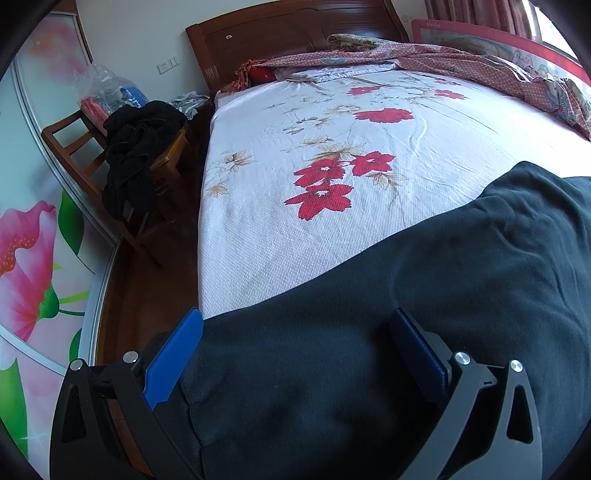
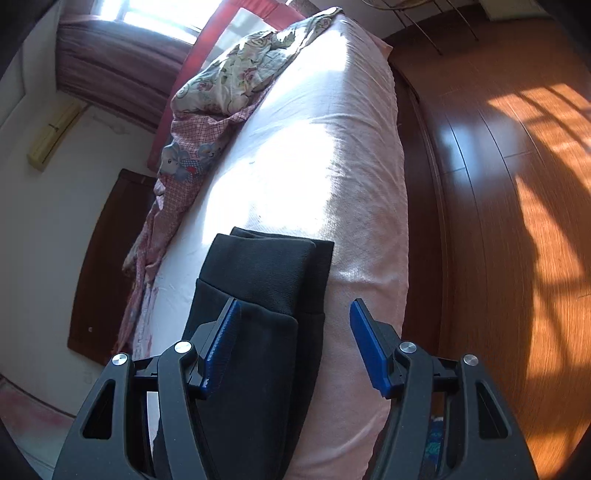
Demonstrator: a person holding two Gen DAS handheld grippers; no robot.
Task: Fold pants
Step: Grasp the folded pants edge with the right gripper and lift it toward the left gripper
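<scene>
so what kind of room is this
A home bedroom, most likely. There is a bed with a flowered sheet and a wooden headboard, a rumpled quilt along its far side, and a wooden chair piled with clothes beside it.

Bedroom w/ wood headboard (image 1: 295,33), chair (image 1: 85,155), sunlit wood floor (image 2: 517,184), curtained window (image 2: 147,14).

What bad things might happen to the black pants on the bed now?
1. The pants lie close to the bed's edge above the wooden floor, so a nudge might slide them off.
2. The right gripper has open jaws, one pad right against the cloth, so pulling away might snag the fold.
3. The left gripper straddles the fabric, so closing could bunch it.
</scene>
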